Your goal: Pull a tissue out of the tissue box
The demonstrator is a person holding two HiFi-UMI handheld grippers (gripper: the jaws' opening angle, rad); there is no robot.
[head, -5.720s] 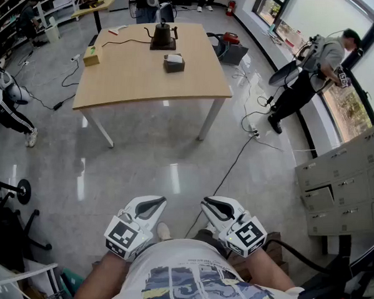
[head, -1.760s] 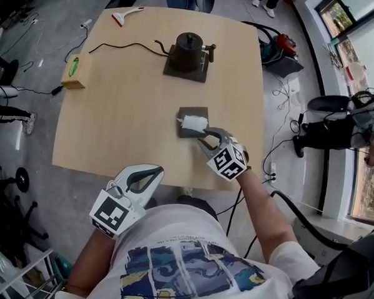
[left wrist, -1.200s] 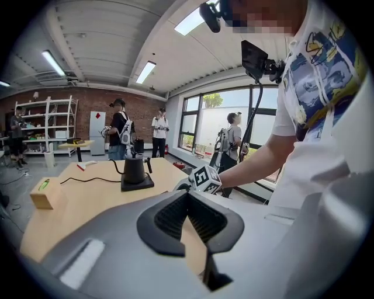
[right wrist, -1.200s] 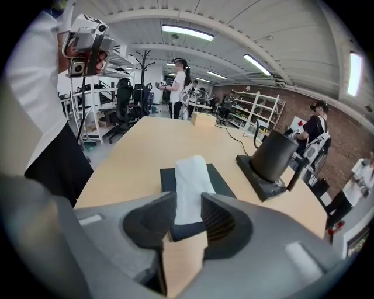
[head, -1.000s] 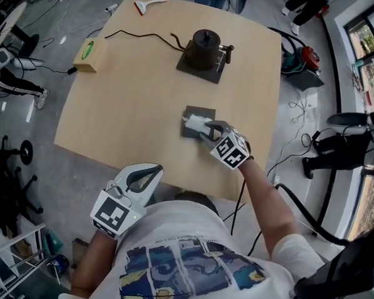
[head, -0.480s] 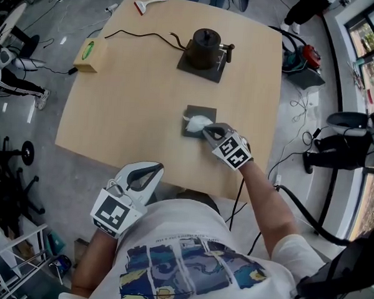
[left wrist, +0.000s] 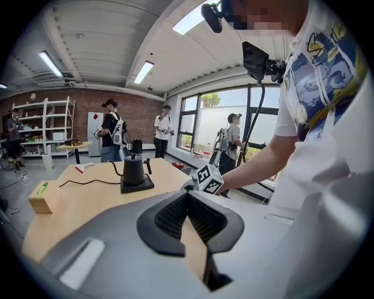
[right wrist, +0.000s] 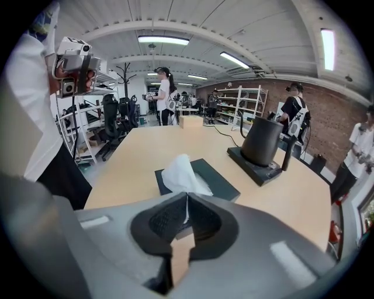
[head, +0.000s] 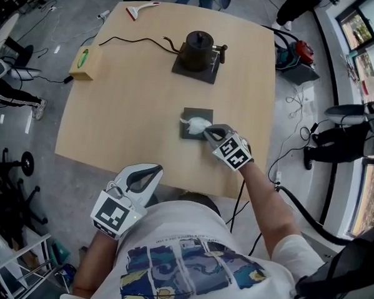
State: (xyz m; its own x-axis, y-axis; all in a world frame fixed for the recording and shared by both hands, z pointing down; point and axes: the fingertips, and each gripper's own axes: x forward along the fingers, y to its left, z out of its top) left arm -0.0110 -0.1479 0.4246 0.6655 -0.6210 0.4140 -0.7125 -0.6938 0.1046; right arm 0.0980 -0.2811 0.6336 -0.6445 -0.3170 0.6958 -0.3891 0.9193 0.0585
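A flat dark tissue box lies on the wooden table, with a white tissue bunched up out of its top. My right gripper is at the box's near right side, shut on the tissue. In the right gripper view the tissue rises from the box and its lower edge is pinched between the closed jaws. My left gripper hangs off the table's near edge, close to my body, shut and holding nothing; its jaw tips meet.
A black kettle on a dark base stands farther back, with a black cable running left. A tan box sits at the table's left edge, and a red-and-white tool at the far edge. People stand around the room.
A second ago the right gripper's jaws stood open around the tissue; now they are shut on it. The tissue looks more bunched. The left gripper has kept still.
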